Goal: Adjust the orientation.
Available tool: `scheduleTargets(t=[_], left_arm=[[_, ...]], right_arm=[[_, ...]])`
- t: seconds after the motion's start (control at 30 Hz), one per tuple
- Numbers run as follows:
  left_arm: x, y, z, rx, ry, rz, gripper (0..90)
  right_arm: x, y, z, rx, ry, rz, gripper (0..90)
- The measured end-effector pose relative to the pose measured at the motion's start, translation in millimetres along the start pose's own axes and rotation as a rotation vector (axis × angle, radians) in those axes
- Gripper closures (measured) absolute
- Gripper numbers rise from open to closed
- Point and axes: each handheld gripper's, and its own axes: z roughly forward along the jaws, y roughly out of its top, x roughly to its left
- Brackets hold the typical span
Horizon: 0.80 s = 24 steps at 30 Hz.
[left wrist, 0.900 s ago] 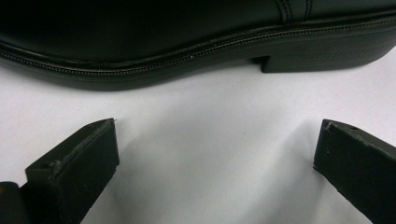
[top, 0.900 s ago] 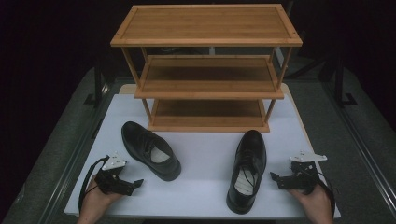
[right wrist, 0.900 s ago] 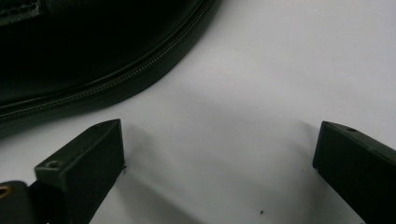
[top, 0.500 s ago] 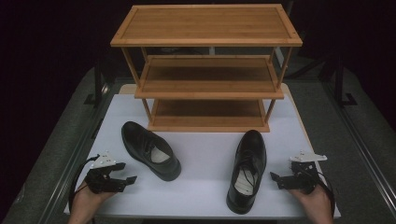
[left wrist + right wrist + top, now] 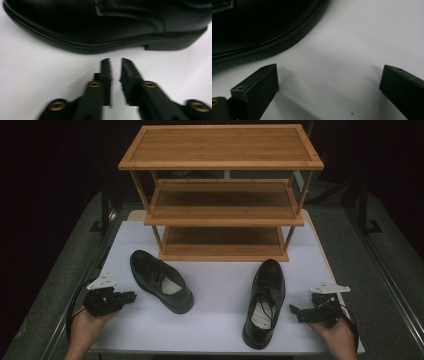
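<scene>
High view: left gripper jaws nearly closed, right gripper jaws wide.

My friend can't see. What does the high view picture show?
Two black shoes, one at the left and one at the right, lie on a white table before an empty three-shelf wooden rack. A hand holds tongs on each side, left and right, touching neither shoe.

White table on grey floor, dark surroundings.
</scene>
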Motion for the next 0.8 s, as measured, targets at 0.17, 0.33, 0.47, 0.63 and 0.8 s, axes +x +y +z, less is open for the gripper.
scheduleTargets(t=[0.17,0.33,0.47,0.63,0.8], left_arm=[[13.0,12.5,-4.6,0.014,0.012,-0.039,89.9],[29.1,24.5,-9.1,0.009,0.034,-0.066,89.9],[38.4,30.0,-9.5,0.006,0.039,-0.086,89.9],[56.6,42.5,-3.9,0.010,0.050,-0.096,89.9],[66.8,51.9,2.5,0.016,0.063,-0.099,89.9]], right_arm=[[0.0,-0.1,0.0,-0.001,0.000,0.000,1.4],[-0.2,-0.1,0.1,-0.001,0.001,0.000,1.5],[-0.3,-0.1,0.1,-0.001,0.001,0.000,1.4],[-0.3,0.0,0.2,-0.001,0.001,0.001,1.4],[-0.2,0.0,0.2,-0.001,0.001,0.002,1.5]])
